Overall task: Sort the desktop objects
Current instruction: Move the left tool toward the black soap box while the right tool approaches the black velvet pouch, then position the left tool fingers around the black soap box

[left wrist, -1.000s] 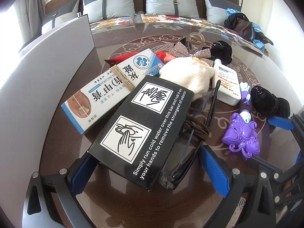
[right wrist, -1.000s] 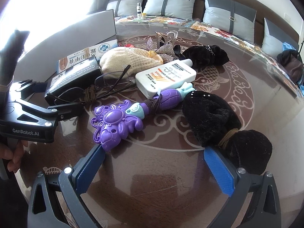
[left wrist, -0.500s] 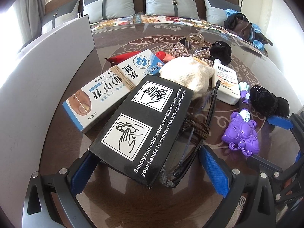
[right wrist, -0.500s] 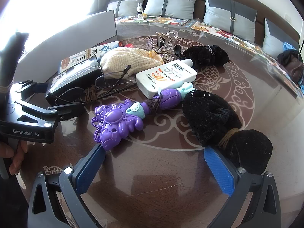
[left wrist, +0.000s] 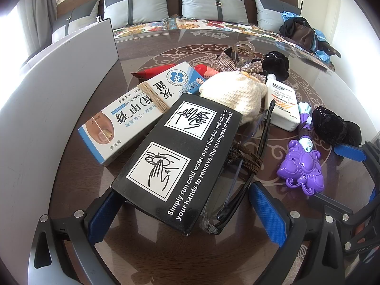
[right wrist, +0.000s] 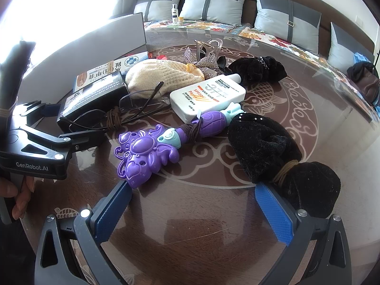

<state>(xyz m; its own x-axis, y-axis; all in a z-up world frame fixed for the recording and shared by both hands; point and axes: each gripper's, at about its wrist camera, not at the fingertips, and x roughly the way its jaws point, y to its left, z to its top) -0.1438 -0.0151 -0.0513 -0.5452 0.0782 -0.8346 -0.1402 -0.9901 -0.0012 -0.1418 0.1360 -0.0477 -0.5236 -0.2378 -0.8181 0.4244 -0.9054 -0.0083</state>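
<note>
In the left wrist view a black box [left wrist: 175,161] with white hand-washing pictures lies slanted on the glass table. Its near end sits between the fingers of my left gripper [left wrist: 185,213], which is open and not clamped on it. Black-framed glasses [left wrist: 239,178] tied with brown cord rest against the box's right side. My right gripper [right wrist: 193,213] is open with bare table between its fingers. Just beyond it are a purple butterfly toy [right wrist: 147,156] on the left and a black velvet pouch [right wrist: 273,152] on the right. The left gripper [right wrist: 40,152] shows at the right wrist view's left edge.
A white nail-cream box [left wrist: 140,109], a cream knit pouch [left wrist: 235,95], a white sunscreen bottle [right wrist: 209,97], a rhinestone bow [right wrist: 201,61], a black scrunchie [right wrist: 258,68] and a red packet [left wrist: 154,71] crowd the table. A tall grey panel [left wrist: 59,95] stands on the left. A sofa with cushions is behind.
</note>
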